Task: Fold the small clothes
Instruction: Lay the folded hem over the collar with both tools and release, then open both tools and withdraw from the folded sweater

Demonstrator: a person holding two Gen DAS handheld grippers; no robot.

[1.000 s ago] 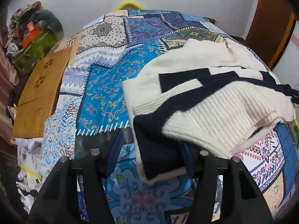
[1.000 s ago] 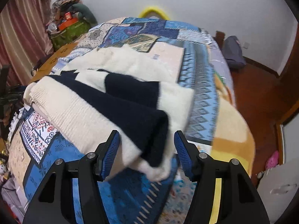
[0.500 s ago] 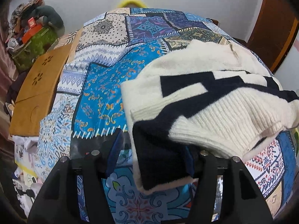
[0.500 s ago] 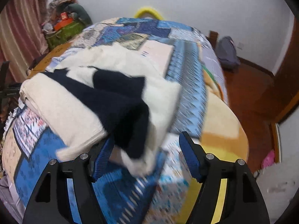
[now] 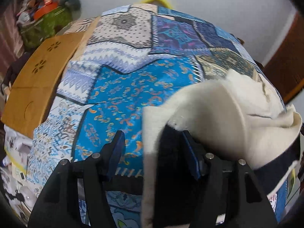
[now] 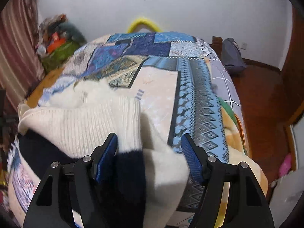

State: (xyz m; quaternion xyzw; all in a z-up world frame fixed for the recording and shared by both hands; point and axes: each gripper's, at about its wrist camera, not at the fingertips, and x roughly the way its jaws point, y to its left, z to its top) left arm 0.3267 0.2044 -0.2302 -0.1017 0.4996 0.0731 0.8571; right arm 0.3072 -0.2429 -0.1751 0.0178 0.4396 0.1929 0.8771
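Note:
A cream and navy knitted sweater (image 5: pixel 224 114) lies partly folded on the patchwork bedspread (image 5: pixel 129 95). My left gripper (image 5: pixel 153 152) is open, and the sweater's near left edge, cream and navy, drapes between its blue pads (image 5: pixel 117 148) and over the right one. In the right wrist view the sweater (image 6: pixel 81 121) bunches up close. My right gripper (image 6: pixel 150 153) is open, and the sweater's near right corner lies between its blue pads (image 6: pixel 190 157). I cannot tell how far the cloth is lifted.
A brown wooden board (image 5: pixel 36 83) runs along the bed's left side. A green bag with clutter (image 5: pixel 45 22) stands at the far left. A grey backpack (image 6: pixel 231 57) sits on the wooden floor right of the bed. A yellow hoop (image 6: pixel 144 24) shows behind the bed.
Both grippers have pushed in low under the sweater's near edge. The cloth now bunches and rides up over the fingers, with cream rib showing where navy bands lay flat. Both jaws stay open.

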